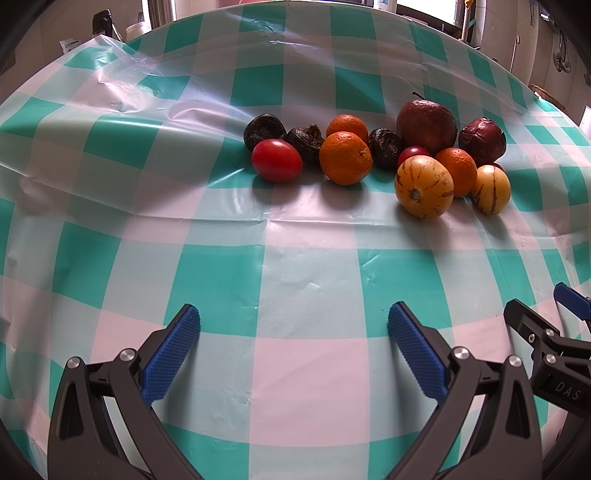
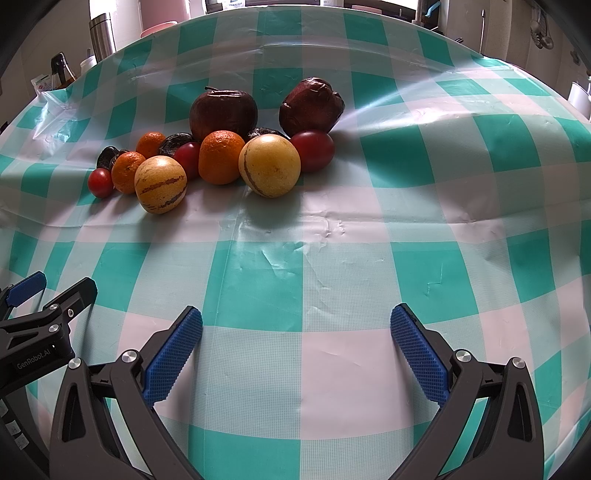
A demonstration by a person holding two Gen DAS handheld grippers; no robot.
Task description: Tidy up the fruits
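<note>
Both held low over the teal-and-white checked plastic tablecloth [image 1: 295, 258], left gripper [image 1: 293, 325] and right gripper [image 2: 295, 328] spread wide, blue pads gripping nothing. Well ahead, a touching cluster: striped yellow round melon [image 1: 424, 185] nearest, orange mandarin [image 1: 345, 158] beside an oval red tomato [image 1: 276, 161], wrinkled dark-red apple [image 2: 223, 112] behind. Bare cloth between. Steel tumbler [image 2: 102, 34] past the far edge.

Left view: a small red fruit [image 1: 414, 152] is mostly hidden behind the striped melon [image 1: 424, 185]. The right claw [image 1: 546, 314] is cut by the frame edge. Right view: dark wrinkled fruits [image 2: 176, 143] are half hidden behind oranges [image 2: 221, 156].
</note>
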